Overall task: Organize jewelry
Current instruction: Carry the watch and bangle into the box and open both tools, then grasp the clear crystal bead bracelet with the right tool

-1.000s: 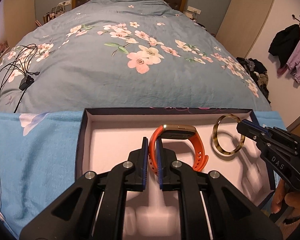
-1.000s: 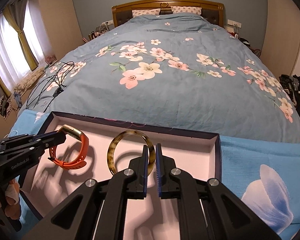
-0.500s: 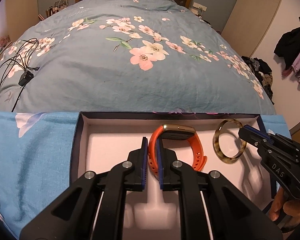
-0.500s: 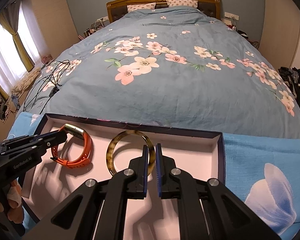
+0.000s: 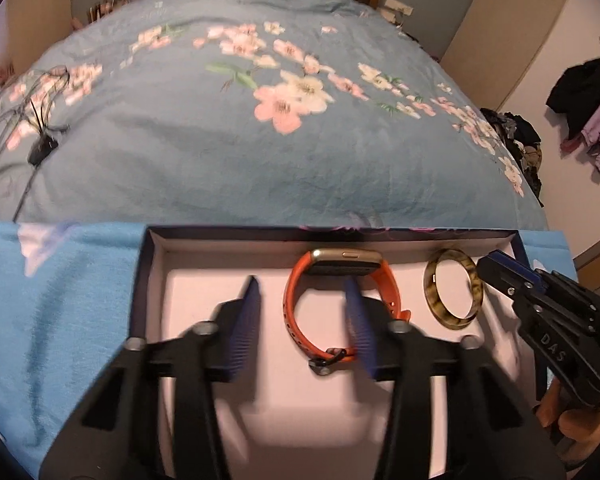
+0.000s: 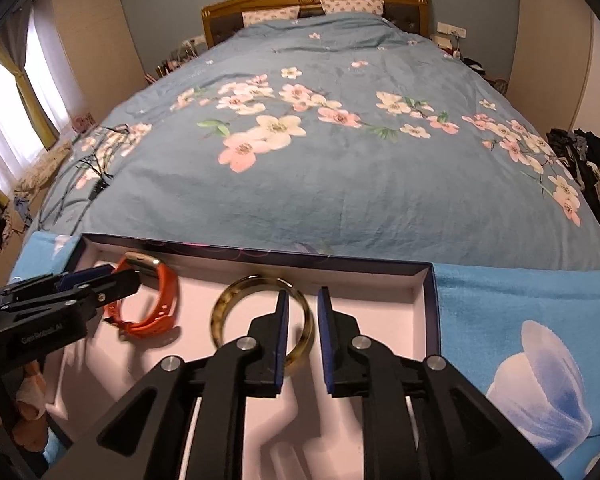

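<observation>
A dark-rimmed box (image 5: 148, 264) with a pale lining lies on a blue cloth. Inside it rest an orange watch (image 5: 290, 308) and a tortoiseshell bangle (image 5: 432, 292). My left gripper (image 5: 302, 294) is opening over the watch. The strap's left side sits between the spread pads and neither pad presses it. In the right wrist view my right gripper (image 6: 303, 296) is opening too. The right rim of the bangle (image 6: 220, 312) passes through the narrow gap, free of the pads. The watch (image 6: 168, 292) and left gripper (image 6: 116, 278) show at the left.
A bed with a blue floral duvet (image 6: 340, 184) fills the space beyond the box. Black cables (image 5: 40, 140) lie on its left side. Clothes are piled at the right (image 6: 588, 160). The blue cloth (image 6: 520, 304) spreads to both sides. A hand (image 5: 560, 416) holds the right gripper.
Both grippers were shut, the left on the watch strap and the right on the bangle rim. Now the left jaws stand wide apart and the right jaws have parted slightly, releasing both pieces.
</observation>
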Tool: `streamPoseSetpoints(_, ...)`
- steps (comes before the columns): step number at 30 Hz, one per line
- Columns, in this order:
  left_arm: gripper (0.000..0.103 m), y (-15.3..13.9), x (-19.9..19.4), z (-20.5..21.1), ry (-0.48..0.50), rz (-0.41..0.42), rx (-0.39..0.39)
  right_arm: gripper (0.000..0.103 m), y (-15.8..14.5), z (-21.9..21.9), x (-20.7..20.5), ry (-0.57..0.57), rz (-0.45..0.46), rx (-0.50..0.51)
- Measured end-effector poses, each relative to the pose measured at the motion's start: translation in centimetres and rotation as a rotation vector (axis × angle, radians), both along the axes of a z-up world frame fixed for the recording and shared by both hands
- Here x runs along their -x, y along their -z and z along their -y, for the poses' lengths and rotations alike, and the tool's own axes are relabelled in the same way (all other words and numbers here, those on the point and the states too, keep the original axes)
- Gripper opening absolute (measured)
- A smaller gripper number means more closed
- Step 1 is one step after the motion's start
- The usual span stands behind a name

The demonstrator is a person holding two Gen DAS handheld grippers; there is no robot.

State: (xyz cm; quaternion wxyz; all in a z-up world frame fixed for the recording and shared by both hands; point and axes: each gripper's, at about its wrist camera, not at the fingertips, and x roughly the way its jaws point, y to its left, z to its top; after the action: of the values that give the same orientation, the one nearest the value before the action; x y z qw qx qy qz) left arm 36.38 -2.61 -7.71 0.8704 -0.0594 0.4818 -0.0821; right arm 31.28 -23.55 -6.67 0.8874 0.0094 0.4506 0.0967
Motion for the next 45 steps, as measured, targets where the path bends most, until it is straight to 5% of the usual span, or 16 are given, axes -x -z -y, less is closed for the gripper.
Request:
streamPoseSetpoints(4, 0.059, -2.2, 2.2, -0.5, -0.002, 0.111, 0.003, 0.043, -2.0, 0.1, 2.7, -0.038, 0.090, -0.006)
streamPoseSetpoints(6, 0.084, -3.9, 4.0, -1.0, 0.001, 0.193, 0.018, 0.047, -3.1, 0.2, 4.7, -0.079, 0.131, -0.020)
streamPoseSetpoints(12, 0.090, -7.5, 11.4, -2.7, 0.033, 0.370, -0.038, 0.053, -5.1, 1.0, 12.9, -0.237, 0.213, -0.033)
streamPoseSetpoints(17, 0.091, -7.5, 17.3, -3.7, 0.070, 0.403, -0.074, 0.053, -3.9, 1.7, 18.3, -0.319, 0.181, -0.042)
streamPoseSetpoints(28, 0.091, -3.9, 26.5, -3.0, 0.167, 0.422, -0.085, 0.042, -0.6, 0.8, 25.4, -0.348, 0.140, 0.008)
streamPoseSetpoints(40, 0.091, -2.2, 29.0, -0.6, 0.254, 0.378, -0.059, 0.026, 1.4, 0.8, 24.1, -0.313, 0.075, -0.014)
streamPoseSetpoints(42, 0.091, -2.1, 29.1, -0.3, 0.262, 0.373, -0.065, 0.010, 1.5, 0.8, 24.2, -0.317, 0.069, -0.013)
streamPoseSetpoints(45, 0.091, -1.9, 29.2, 0.0, 0.273, 0.359, -0.049, 0.008, 1.5, 0.9, 24.3, -0.312, 0.064, -0.005)
